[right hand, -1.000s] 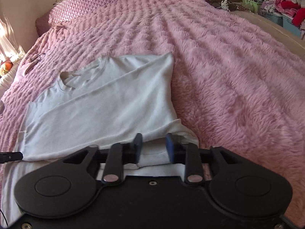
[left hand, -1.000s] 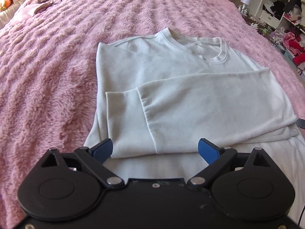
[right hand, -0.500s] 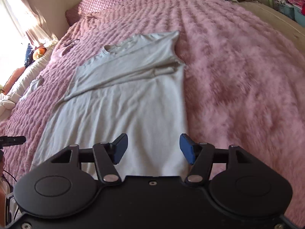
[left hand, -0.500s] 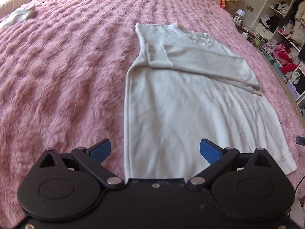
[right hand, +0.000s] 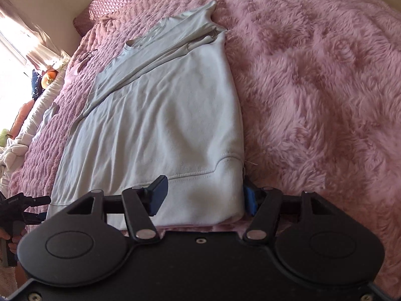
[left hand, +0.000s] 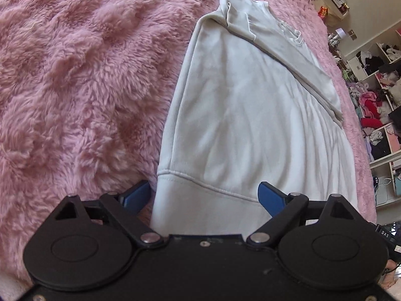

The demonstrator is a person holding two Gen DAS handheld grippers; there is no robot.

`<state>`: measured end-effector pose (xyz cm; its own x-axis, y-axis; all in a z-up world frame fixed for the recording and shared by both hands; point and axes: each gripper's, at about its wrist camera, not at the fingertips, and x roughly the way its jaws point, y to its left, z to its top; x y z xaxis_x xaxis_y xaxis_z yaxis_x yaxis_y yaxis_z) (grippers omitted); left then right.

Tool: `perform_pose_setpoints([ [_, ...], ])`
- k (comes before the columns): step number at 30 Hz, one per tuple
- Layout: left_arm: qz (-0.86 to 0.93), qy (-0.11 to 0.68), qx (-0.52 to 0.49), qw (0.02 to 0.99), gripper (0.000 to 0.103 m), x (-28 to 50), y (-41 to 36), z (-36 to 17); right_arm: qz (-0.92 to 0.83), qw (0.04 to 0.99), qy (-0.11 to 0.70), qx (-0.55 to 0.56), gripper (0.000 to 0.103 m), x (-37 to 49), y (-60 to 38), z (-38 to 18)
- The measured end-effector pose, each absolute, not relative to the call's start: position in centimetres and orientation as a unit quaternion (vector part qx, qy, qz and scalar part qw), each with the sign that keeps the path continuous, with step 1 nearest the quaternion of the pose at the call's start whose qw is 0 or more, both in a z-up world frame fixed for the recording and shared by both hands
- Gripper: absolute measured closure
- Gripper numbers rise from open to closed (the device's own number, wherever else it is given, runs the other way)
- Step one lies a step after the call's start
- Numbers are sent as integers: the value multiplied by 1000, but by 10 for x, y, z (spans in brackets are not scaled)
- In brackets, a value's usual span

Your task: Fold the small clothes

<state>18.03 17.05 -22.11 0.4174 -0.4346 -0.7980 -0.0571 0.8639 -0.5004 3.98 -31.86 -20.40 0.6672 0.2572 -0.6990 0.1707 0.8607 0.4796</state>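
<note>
Pink bedspread [left hand: 75,87] under white sweatshirt [left hand: 245,115], sleeves folded in

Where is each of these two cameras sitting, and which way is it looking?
Left wrist view: sits on the left gripper, looking down its blue fingers at the near left hem corner of the pale long-sleeved sweatshirt; jaws closing, hem between them.
Right wrist view: sits on the right gripper, aimed at the right hem corner; a hand holding the other gripper shows at the left edge.
Both share the sweatshirt, sleeves folded across, on the fluffy pink blanket.
</note>
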Motion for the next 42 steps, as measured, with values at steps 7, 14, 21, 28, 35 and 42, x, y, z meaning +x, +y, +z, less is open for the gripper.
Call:
perform_pose_setpoints([
  [7,-138,538,-301,775,42,180,179,-233,24,867,397,299,39,35,-325,-210],
  [14,-121,550,-332,757,84,183,188,-241,22,867,394,303,35,40,-317,-209],
  [21,-131,532,-361,754,96,170,199,-228,29,848,405,340,92,33,-329,-211],
  [28,-166,501,-382,759,97,174,198,-204,55,841,380,382,95,30,-337,-197],
  [35,-182,485,-422,744,97,194,205,-193,71,827,358,426,95,45,-344,-186],
  [42,-204,458,-407,763,97,289,197,-158,79,838,306,445,95,120,-362,-150],
])
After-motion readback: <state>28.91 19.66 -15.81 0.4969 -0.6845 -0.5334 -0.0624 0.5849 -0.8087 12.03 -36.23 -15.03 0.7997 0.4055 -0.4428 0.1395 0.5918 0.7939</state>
